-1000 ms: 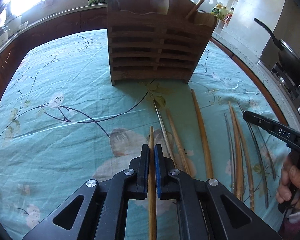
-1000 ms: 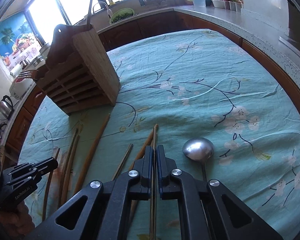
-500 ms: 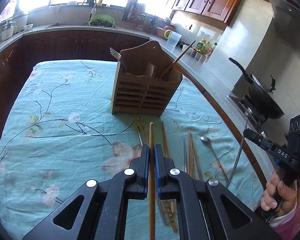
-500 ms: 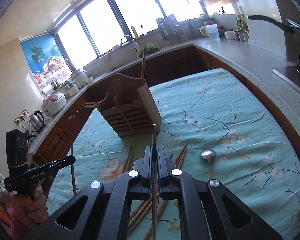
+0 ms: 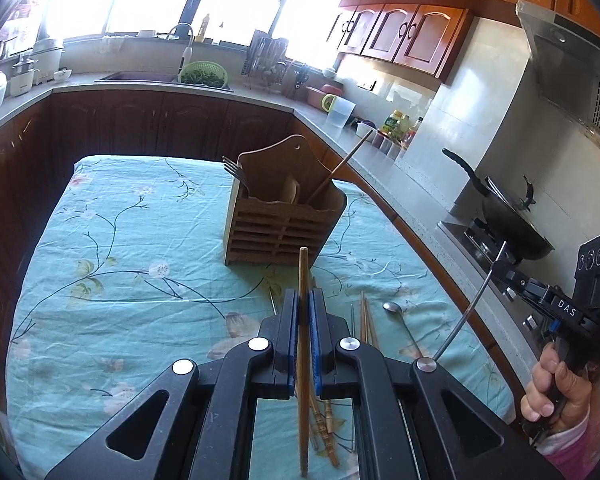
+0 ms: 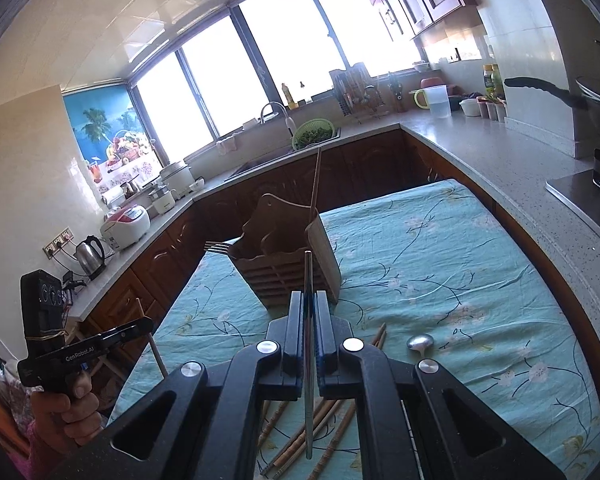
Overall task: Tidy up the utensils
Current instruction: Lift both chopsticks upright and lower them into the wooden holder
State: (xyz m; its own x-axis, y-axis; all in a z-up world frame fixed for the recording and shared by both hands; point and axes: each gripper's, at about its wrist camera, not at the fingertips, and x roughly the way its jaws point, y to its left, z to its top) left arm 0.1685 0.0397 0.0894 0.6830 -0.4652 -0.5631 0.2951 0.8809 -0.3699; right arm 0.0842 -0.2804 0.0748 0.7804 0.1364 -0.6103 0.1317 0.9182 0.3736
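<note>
My left gripper [image 5: 303, 304] is shut on a wooden chopstick [image 5: 302, 276], held up over the teal floral tablecloth [image 5: 140, 248]. The right gripper [image 6: 309, 304] is shut on a thin metal chopstick [image 6: 308, 272], also lifted. A slatted wooden utensil holder [image 5: 284, 220] stands ahead of both, with a fork [image 5: 234, 170] and one chopstick [image 5: 344, 164] in it. Below the grippers several chopsticks [image 6: 328, 412] and a metal spoon [image 6: 420, 342] lie on the cloth. The right gripper [image 5: 500, 268] shows at the right edge of the left wrist view.
A grey countertop [image 6: 480, 148] wraps round the table on three sides, close along its right edge. A wok [image 5: 508, 216] sits on the stove to the right. A kettle [image 6: 90, 254] and a rice cooker [image 6: 126, 226] stand on the left counter.
Both grippers have risen off the cloth, each carrying its chopstick. The holder and the utensils on the cloth now look smaller and lower, and more of the kitchen shows.
</note>
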